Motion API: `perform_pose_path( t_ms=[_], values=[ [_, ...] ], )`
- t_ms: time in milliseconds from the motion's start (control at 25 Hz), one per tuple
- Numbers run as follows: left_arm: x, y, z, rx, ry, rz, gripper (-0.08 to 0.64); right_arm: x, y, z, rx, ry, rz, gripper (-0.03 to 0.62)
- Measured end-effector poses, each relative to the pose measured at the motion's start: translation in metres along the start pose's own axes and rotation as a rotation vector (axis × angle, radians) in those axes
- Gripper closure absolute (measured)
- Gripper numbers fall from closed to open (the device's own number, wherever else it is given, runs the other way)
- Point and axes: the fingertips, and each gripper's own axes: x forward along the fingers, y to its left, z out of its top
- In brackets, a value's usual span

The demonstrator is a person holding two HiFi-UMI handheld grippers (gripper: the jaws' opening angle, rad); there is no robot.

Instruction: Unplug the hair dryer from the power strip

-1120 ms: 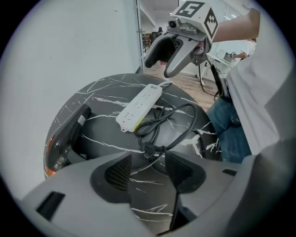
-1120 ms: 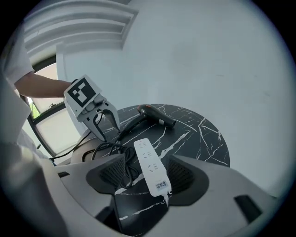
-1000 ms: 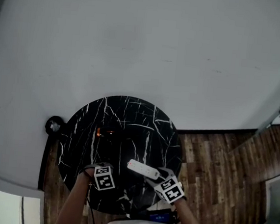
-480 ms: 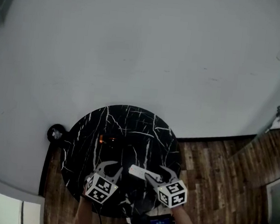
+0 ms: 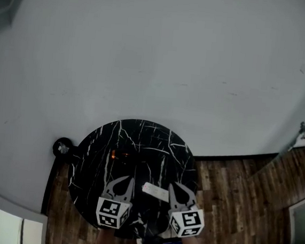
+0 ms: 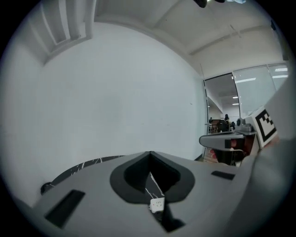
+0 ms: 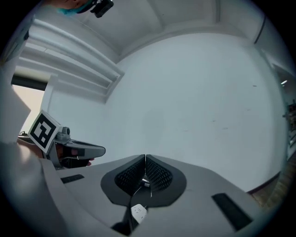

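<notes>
**Both grippers closed and empty above the table; power strip lies between them**

Your left gripper (image 5: pixel 125 184) is held over the near part of the round black marble table (image 5: pixel 93 156). In the left gripper view its jaws meet along one line with nothing caught between them. They have just been closing, and they closed on air.

Your right gripper (image 5: pixel 180 193) is held level with it on the other side. The right gripper view shows its ribbed pads (image 7: pixel 158 175) pressed together. These jaws have also just been closing, and again nothing is held.

The white power strip (image 5: pixel 155 191) lies flat on the table top, between the two grippers in the head view and clear of both. Each gripper view shows one end of it below the closed jaws, with socket holes visible on its face. Whether anything is plugged into it cannot be told from these views.

On the far left part of the table top sits a dark shape (image 5: pixel 121 154) with a small orange glow beside it. It is too dim to name.

The table stands against a plain pale wall (image 5: pixel 148 54), with wood floor (image 5: pixel 232 180) to its right. A small black round fitting (image 5: pixel 60 147) sits just beside the table's left edge, at the foot of the wall
</notes>
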Motion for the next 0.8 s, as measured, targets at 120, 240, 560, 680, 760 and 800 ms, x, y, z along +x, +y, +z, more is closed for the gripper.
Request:
perform_pose_path(
  t_ms=[120, 240, 560, 680, 760, 800],
  values=[
    [-0.007, 0.005, -0.002, -0.019, -0.005, 0.023, 0.561, -0.003, 0.001, -0.003, 0.002, 0.016, -0.013, 0.589],
    [-0.012, 0.005, -0.005, -0.094, -0.029, 0.003, 0.561, -0.001, 0.002, -0.004, 0.011, 0.028, -0.011, 0.592],
    [-0.009, -0.003, -0.014, -0.05, -0.003, -0.023, 0.561, -0.002, -0.001, -0.008, 0.018, 0.033, -0.025, 0.594],
    [-0.008, -0.004, -0.017, -0.052, -0.003, -0.015, 0.561, -0.004, -0.003, -0.011, 0.025, 0.037, -0.028, 0.594],
    [-0.007, -0.004, -0.02, -0.047, 0.0, -0.008, 0.561, -0.004, -0.004, -0.012, 0.034, 0.035, -0.027, 0.594],
    [-0.006, -0.004, -0.022, -0.043, -0.002, -0.006, 0.561, -0.003, -0.005, -0.012, 0.038, 0.032, -0.027, 0.594]
  ],
)
